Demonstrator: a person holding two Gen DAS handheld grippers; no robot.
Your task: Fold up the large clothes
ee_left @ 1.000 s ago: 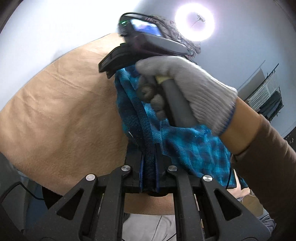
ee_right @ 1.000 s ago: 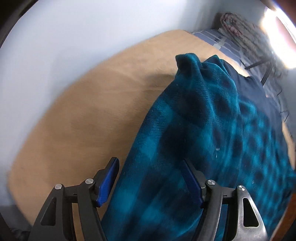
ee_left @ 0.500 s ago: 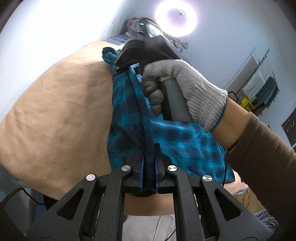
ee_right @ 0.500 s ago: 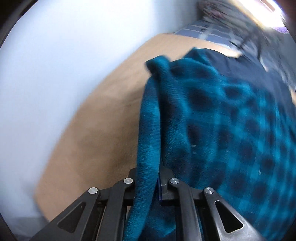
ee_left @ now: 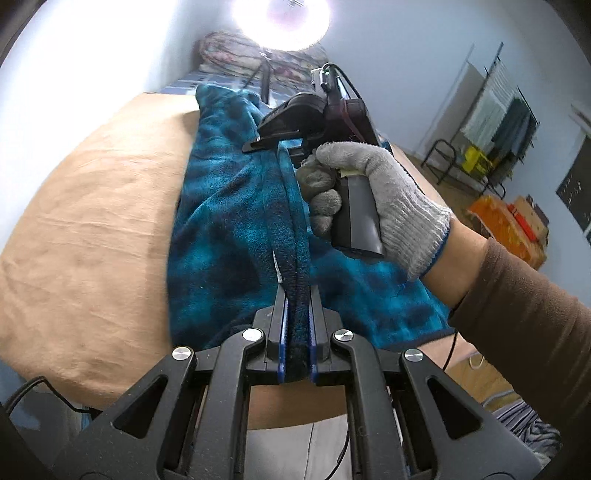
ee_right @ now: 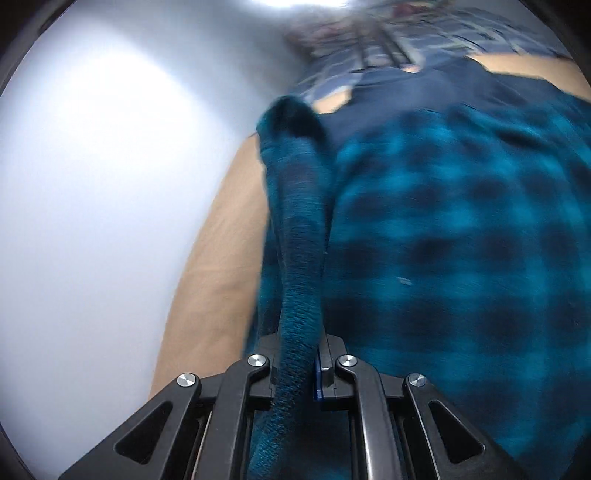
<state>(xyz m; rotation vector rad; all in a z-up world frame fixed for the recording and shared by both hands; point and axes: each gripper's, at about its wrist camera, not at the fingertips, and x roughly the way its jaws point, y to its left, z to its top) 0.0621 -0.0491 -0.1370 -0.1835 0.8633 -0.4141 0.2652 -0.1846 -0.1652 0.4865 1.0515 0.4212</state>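
A large teal and dark blue checked fleece garment (ee_left: 229,229) lies over a tan-covered bed (ee_left: 92,221). My left gripper (ee_left: 295,295) is shut on a bunched edge of it, a ridge of cloth running away from the pads. Farther along that ridge a gloved hand (ee_left: 384,192) holds my right gripper, whose black head sits over the fold, fingertips hidden. In the right wrist view my right gripper (ee_right: 297,354) is shut on a thick rolled edge of the garment (ee_right: 461,240), which spreads to the right. The picture there is blurred.
A white wall (ee_right: 110,184) runs close along the bed's far side. A bright ring light on a stand (ee_left: 280,22) and patterned bedding (ee_left: 229,55) sit at the head end. A drying rack (ee_left: 495,118) and orange boxes (ee_left: 506,225) stand on the floor at right.
The right gripper closed from wide open onto the rolled edge of the garment, then swung toward the head of the bed. The left gripper kept its grip and shifted along with the cloth.
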